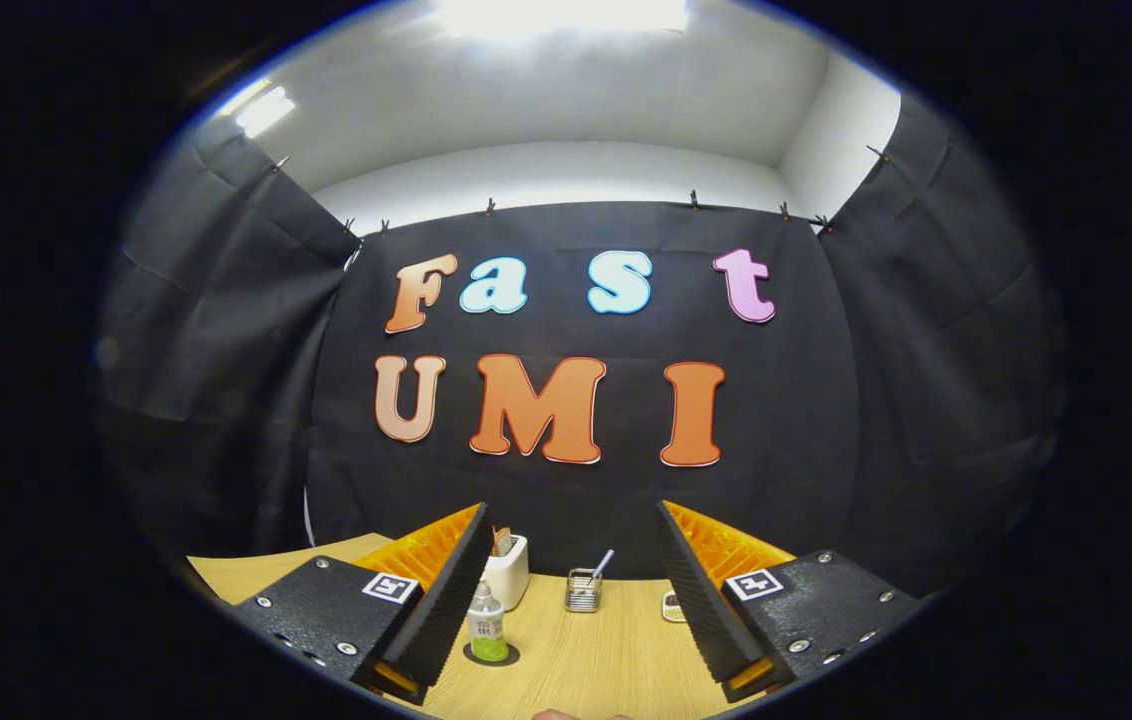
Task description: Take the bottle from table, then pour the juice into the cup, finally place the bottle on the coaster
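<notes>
We hold the gripper [573, 590] spread wide over the table [586, 650], gripping nothing.

We see the bottle [487, 624] upright on a dark coaster [492, 655], just beside the left finger [446, 600] and touching neither finger; green juice fills its lower part; beyond it stands a white holder [509, 570]; between the fingers, farther back, a small mesh cup [583, 590] with a stick in it; a small object [672, 606] peeks out by the right finger.

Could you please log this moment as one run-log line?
gripper: open, holding nothing | bottle: upright on coaster, by one finger | cup: beyond fingers | table
</notes>
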`<state>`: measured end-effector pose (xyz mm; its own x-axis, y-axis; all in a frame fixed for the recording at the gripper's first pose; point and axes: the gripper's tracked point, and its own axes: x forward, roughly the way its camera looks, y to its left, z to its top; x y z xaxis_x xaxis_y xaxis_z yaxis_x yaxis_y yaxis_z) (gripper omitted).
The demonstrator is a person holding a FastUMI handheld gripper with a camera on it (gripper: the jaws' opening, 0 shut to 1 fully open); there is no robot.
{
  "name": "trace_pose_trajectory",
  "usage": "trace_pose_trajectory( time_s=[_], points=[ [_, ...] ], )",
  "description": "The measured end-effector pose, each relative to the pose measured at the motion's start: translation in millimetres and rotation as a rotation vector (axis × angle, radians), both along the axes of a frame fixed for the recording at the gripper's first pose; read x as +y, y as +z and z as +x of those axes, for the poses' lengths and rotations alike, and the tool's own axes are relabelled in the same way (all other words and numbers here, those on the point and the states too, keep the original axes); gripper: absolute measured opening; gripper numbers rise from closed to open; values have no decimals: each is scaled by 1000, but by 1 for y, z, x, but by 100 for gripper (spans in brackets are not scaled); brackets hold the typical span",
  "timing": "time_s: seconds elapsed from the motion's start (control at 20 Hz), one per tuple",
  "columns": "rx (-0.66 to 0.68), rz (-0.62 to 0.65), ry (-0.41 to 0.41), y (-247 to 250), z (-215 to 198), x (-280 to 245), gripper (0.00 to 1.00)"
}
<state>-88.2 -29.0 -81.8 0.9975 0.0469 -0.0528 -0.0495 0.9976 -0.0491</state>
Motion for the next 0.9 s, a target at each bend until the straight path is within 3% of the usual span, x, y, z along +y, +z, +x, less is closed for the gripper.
trace_pose_trajectory(
  time_s=[0.45, 0.9],
  points=[
    [-27, 20, -18, 17, 1, -8, 97],
    [18, 21, -31, 1, 9, -15, 97]
  ],
)
